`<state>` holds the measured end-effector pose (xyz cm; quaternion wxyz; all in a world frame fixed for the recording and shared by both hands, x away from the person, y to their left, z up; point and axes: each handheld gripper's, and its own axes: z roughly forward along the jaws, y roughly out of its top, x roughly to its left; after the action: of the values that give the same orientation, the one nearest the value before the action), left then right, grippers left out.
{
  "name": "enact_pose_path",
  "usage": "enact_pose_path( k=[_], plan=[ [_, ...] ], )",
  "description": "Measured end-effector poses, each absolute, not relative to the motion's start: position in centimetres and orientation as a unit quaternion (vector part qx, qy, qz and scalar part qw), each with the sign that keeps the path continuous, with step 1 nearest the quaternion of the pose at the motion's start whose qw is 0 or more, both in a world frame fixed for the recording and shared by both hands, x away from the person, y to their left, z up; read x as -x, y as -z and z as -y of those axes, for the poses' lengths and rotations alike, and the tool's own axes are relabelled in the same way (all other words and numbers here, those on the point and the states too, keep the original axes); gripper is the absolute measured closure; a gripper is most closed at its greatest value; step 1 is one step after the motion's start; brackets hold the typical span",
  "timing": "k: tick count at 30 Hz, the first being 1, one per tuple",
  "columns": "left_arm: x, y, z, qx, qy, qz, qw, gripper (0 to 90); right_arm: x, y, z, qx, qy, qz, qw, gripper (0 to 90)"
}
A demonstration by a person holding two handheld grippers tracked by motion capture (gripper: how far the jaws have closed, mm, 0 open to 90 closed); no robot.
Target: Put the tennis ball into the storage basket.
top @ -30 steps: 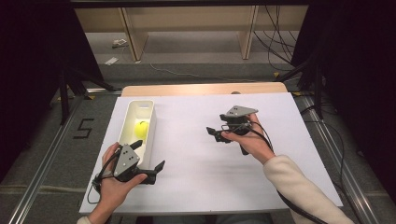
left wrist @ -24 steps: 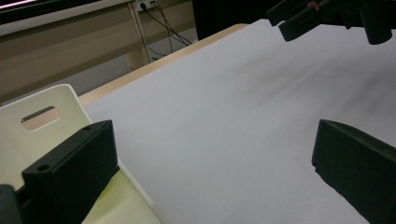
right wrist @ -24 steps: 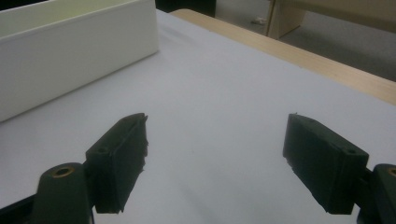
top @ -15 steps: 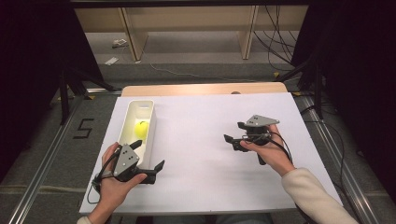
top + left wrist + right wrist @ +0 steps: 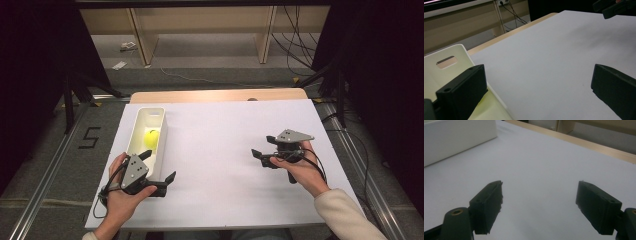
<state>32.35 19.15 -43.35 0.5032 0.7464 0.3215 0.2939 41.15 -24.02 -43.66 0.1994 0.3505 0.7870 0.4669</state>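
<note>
Yellow ball (image 5: 151, 136) sits inside the white bin (image 5: 162, 131), roughly mid-length, on the table's left side. It looks like a tennis ball w/ a dark seam line, but it's too small to be sure. White sheet (image 5: 220, 150) covers the tabletop, nothing else on it.

Left gripper (image 5: 159, 168) sits at the bin's near end, jaws wide apart & empty: one jaw hangs over the bin's inside, the other out over the sheet, so it straddles the bin's right wall. The left gripper view confirms this, w/ the bin's handle slot (image 5: 446, 62) at the far end wall. Right gripper (image 5: 260, 159) is held well apart from the bin over the right half of the sheet, pointing left toward it, jaws also wide apart w/ nothing between them; bin wall (image 5: 459, 137) sits far off at upper left in its own view.

Judgement: the work looks like ball-in-bin handling, w/ the left gripper nearest to it. If the ball is to come out, do it well like this:
- lift the left gripper clear of the wall first, then bring both jaws inside the bin
- come down from above, jaws either side of the ball across the bin's narrow width
- close slow, since a ball rolls off a one-sided touch
- keep the right gripper ready to steady the bin, as it's light & may slide.
</note>
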Motion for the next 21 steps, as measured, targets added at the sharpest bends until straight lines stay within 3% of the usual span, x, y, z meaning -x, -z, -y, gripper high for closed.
enact_pose_path(
  k=[21],
  plan=[
    [-32.4, 43.4, -19.2, -0.745, -0.293, -0.322, 0.505, 0.0, -39.2, 44.4, 26.0, -0.352, -0.464, -0.787, 0.201, 21.0]
  ],
)
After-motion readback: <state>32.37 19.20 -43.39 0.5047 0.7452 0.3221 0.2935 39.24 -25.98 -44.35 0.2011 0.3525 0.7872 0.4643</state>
